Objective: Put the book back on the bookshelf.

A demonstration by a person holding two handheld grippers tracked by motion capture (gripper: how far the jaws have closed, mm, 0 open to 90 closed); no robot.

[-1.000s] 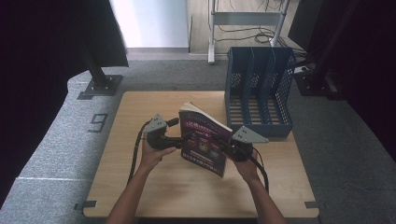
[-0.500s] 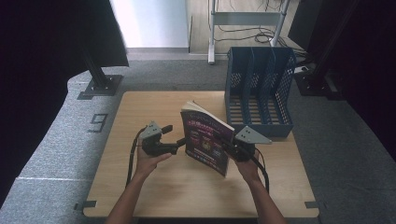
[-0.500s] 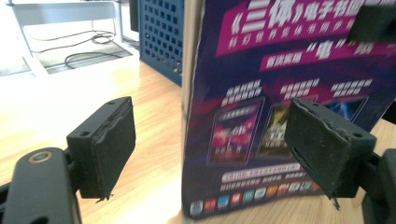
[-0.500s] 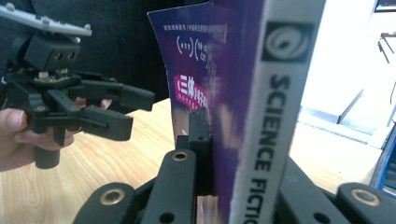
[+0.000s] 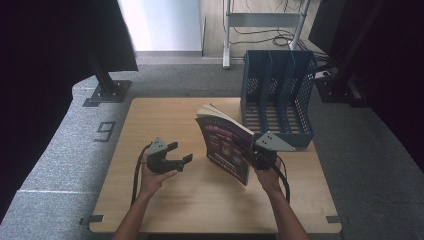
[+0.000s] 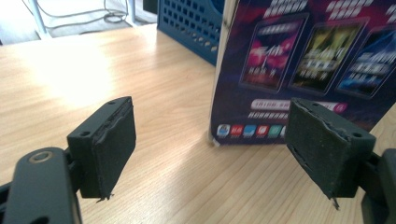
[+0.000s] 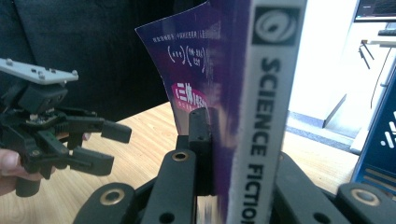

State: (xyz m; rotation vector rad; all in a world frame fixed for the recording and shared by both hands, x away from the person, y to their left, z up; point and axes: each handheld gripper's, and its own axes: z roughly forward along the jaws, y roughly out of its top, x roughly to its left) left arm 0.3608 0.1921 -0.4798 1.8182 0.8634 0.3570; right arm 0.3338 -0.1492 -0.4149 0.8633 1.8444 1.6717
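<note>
The right gripper (image 5: 250, 152) clamps the book (image 5: 226, 143) upright by its spine, likely bound for the blue file rack (image 5: 278, 95), while the left gripper (image 5: 178, 156) hangs empty, jaws apart.

Both arms are bare, no sleeves; each black gripper, left gripper (image 5: 175, 156) and right gripper (image 5: 248, 152), carries a grey three-cornered screwed plate, rectangular pads and a trailing black cable

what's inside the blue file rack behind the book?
The blue file rack shows bare slots with slatted floors in the high view; no papers visible. The book, clamped upright by the right gripper, covers its lower left corner.
</note>
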